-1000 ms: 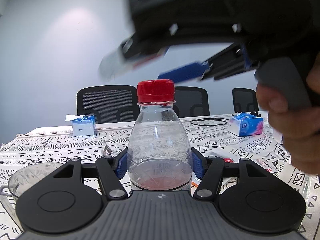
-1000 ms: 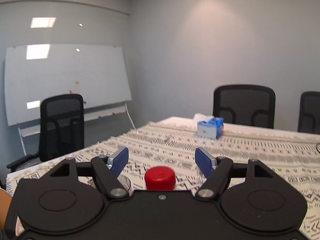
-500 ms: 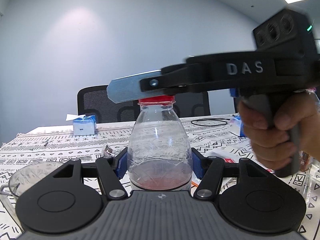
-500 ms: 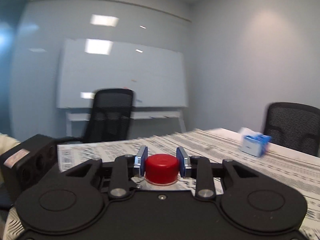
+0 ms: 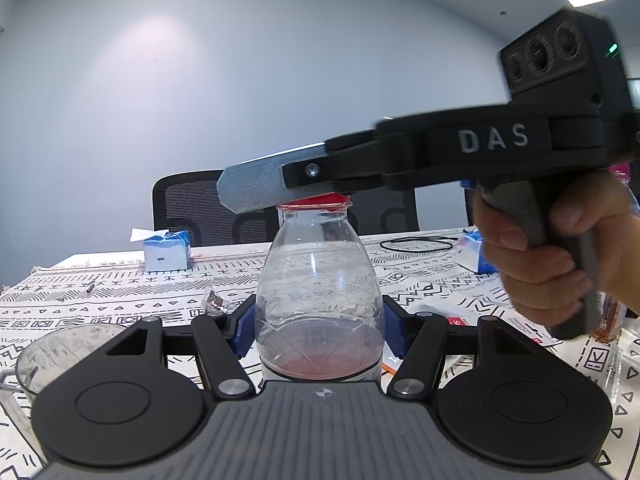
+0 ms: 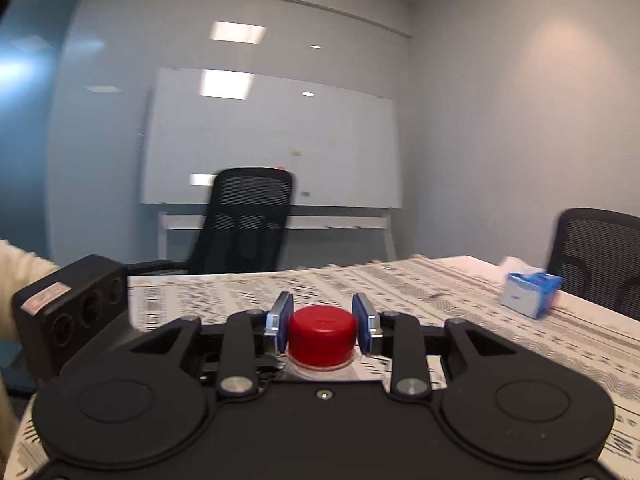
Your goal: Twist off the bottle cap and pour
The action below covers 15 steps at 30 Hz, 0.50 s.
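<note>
Left gripper (image 5: pixel 320 328) clamps the clear bottle (image 5: pixel 318 300) low on its body, upright on the patterned table (image 5: pixel 120 292). At twelve o'clock above, right gripper (image 6: pixel 322 322) straddles the red cap (image 6: pixel 322 334), jaws just opening, pads apart from it. Beyond, a tissue box (image 5: pixel 166 250).
</note>
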{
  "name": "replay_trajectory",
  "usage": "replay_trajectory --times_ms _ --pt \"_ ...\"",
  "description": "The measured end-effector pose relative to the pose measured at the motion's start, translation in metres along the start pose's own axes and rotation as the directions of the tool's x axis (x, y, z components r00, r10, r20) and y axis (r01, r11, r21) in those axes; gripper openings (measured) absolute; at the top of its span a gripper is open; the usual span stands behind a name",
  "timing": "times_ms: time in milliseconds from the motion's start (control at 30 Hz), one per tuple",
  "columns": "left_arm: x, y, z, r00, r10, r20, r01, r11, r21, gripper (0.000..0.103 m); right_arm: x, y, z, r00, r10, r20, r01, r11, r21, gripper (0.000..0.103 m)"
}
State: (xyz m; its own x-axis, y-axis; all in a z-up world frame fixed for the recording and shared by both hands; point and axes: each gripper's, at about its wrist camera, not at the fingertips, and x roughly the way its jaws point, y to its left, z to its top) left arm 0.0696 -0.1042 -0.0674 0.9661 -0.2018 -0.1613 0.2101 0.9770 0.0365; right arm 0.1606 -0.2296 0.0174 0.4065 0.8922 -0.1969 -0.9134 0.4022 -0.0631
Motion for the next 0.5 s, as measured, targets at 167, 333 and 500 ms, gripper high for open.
replay_trajectory --times_ms 167,333,500 --pt "-0.001 -0.001 0.0 1.0 0.002 0.0 -0.002 1.0 0.006 0.059 -0.002 0.031 -0.002 0.97 -0.241 0.011 0.239 0.967 0.093 0.048" --pt "-0.001 0.0 0.0 1.0 0.004 0.0 -0.004 1.0 0.0 0.059 0.011 0.049 -0.003 0.93 -0.359 -0.074 0.366 0.923 0.121 0.044" --pt "0.0 0.002 0.0 1.0 0.008 0.002 -0.008 1.0 -0.005 0.059 0.014 0.035 -0.014 0.948 -0.314 -0.049 0.318 0.94 0.126 0.033"
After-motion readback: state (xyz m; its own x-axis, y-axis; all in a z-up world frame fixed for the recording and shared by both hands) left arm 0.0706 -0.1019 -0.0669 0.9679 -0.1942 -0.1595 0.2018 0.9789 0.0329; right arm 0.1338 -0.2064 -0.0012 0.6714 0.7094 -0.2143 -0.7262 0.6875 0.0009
